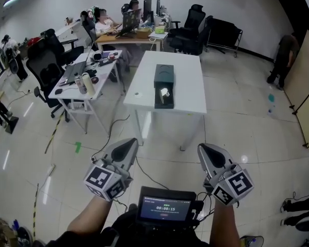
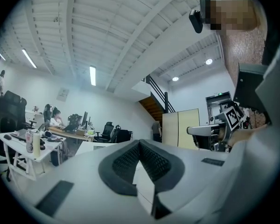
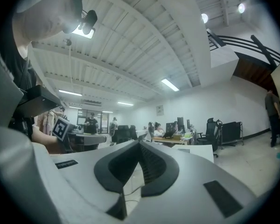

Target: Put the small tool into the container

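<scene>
A dark container [image 1: 164, 76] lies on the white table [image 1: 190, 94] ahead of me. At its near end sits a small shiny tool [image 1: 165, 92], in an open part of it. Both grippers hang low in the head view, well short of the table and over the floor. My left gripper [image 1: 126, 147] is shut, its pads meeting at the tip with nothing between them [image 2: 140, 143]. The right gripper [image 1: 208, 152] is likewise shut and empty [image 3: 140, 143]. Each gripper view looks level across the office, and only the table's edge shows there.
A second white desk [image 1: 67, 86] with bottles and a laptop stands at the left, with black office chairs [image 1: 44, 66] around it. People sit at desks at the back. A person stands by a wooden board [image 1: 301, 86] at the right. Cables [image 1: 110, 133] trail on the floor.
</scene>
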Demonstrator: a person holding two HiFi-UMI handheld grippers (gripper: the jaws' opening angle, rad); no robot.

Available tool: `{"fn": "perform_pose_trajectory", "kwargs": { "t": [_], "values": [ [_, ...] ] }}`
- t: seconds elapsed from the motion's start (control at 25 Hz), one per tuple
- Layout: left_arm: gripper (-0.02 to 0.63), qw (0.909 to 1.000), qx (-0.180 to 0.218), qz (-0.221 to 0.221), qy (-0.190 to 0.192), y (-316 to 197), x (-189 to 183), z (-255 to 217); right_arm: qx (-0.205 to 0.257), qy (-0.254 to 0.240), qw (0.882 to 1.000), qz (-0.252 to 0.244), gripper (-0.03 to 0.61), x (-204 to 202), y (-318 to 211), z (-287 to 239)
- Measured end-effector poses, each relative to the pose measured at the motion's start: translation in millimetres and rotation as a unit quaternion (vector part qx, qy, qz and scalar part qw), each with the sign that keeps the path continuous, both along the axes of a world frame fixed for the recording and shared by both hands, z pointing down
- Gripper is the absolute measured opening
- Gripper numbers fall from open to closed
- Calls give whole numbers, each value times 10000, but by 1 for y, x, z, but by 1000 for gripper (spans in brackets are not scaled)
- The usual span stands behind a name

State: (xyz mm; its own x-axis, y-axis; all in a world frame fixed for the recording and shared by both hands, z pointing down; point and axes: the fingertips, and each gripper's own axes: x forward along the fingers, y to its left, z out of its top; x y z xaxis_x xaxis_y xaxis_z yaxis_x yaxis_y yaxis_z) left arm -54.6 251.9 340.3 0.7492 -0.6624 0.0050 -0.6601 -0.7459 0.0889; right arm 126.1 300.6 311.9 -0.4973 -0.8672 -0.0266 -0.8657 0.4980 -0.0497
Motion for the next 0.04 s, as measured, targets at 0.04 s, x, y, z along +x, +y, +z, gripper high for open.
{"fn": "perform_pose_trajectory", "kwargs": {
  "t": [0.04],
  "values": [
    [9, 10000, 13, 36, 19, 0, 2, 0, 9, 1, 10000, 19, 8, 2, 1, -1]
  ]
}}
